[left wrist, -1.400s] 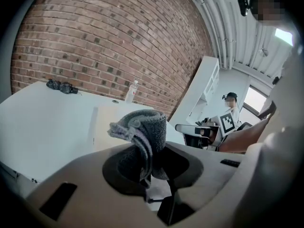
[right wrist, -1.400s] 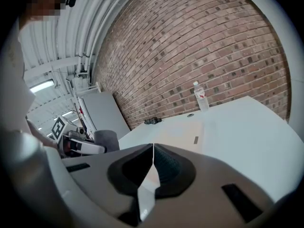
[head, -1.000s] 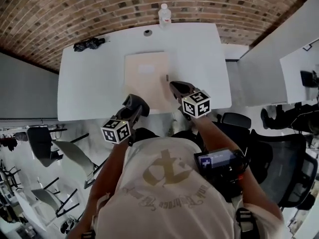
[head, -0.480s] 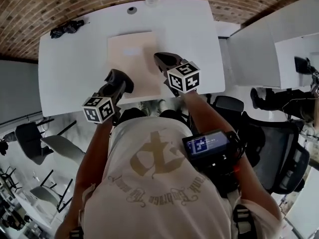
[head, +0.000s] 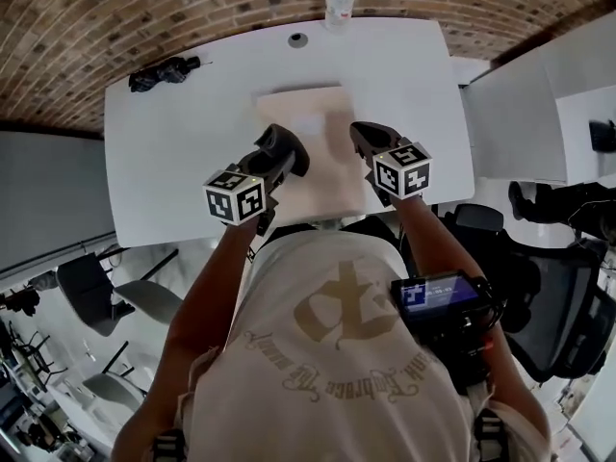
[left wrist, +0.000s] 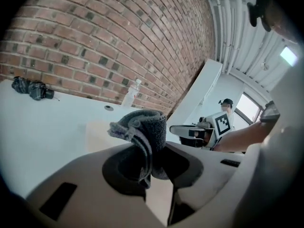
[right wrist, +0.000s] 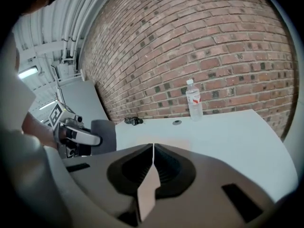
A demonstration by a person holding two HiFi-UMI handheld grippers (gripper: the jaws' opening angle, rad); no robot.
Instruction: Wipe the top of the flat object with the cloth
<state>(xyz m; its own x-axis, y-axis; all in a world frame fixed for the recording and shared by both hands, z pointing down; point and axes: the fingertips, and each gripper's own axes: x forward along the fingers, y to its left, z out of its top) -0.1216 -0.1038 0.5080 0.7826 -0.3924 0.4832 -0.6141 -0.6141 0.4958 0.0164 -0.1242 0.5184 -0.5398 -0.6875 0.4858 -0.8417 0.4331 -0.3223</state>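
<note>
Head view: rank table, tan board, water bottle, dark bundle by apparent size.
1. table
2. tan board
3. water bottle and dark bundle: these look about alike, both small at the far edge, so not ranked.

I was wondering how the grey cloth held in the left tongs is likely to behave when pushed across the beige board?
The grey fleecy cloth is probably soft and floppy: it sits bunched in folds in the left tongs. It looks light, so it would likely crumple and drag over the flat beige board.
</note>
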